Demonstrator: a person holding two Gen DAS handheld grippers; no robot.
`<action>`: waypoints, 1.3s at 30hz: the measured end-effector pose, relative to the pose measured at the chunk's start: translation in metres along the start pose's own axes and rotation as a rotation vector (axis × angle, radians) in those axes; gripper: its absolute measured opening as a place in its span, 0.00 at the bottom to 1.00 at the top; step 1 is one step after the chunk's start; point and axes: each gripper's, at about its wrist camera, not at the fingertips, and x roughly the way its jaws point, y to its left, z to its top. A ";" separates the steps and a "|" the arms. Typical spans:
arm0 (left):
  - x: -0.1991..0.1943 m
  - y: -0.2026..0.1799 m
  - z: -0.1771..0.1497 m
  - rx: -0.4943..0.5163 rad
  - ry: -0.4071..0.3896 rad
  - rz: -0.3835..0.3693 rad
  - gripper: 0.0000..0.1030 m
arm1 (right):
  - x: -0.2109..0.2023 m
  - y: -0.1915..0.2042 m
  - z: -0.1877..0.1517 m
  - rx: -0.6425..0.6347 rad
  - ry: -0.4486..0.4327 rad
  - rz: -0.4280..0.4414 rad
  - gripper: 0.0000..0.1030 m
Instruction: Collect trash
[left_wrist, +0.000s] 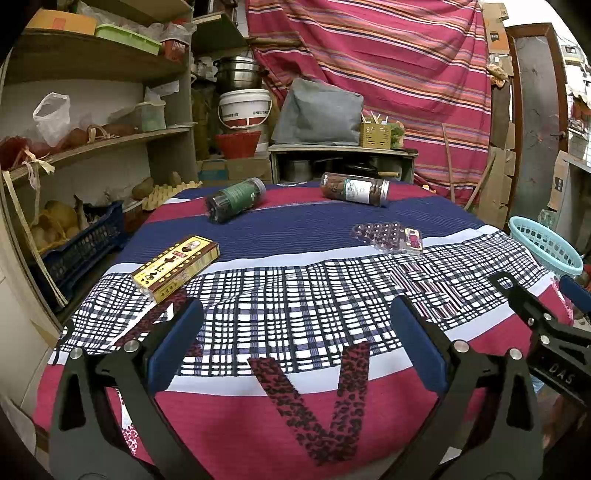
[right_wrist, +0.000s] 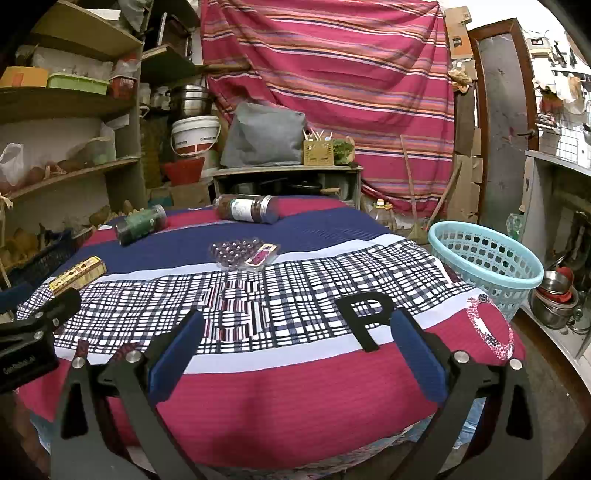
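The desk's (right_wrist: 295, 398) near half lies bare; a basket (right_wrist: 487, 266) stands off its 2 o'clock edge. Left claw (left_wrist: 295, 347) and right claw (right_wrist: 295, 347) gape wide, holding nothing.

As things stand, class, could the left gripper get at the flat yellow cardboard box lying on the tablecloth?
Probably yes. The left gripper is open and holds nothing, and the yellow cardboard box lies ahead to its left on the patterned tablecloth, with only bare cloth between them. The jars lie farther back.
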 end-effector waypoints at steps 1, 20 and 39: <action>-0.001 0.001 0.000 -0.001 0.000 0.000 0.95 | 0.000 0.000 0.000 -0.001 0.001 0.000 0.96; -0.004 0.003 -0.001 0.001 -0.008 0.007 0.95 | 0.001 0.000 -0.001 -0.002 0.001 0.000 0.96; -0.006 0.001 -0.001 0.002 -0.016 0.009 0.95 | 0.000 0.000 -0.001 -0.001 0.000 -0.001 0.96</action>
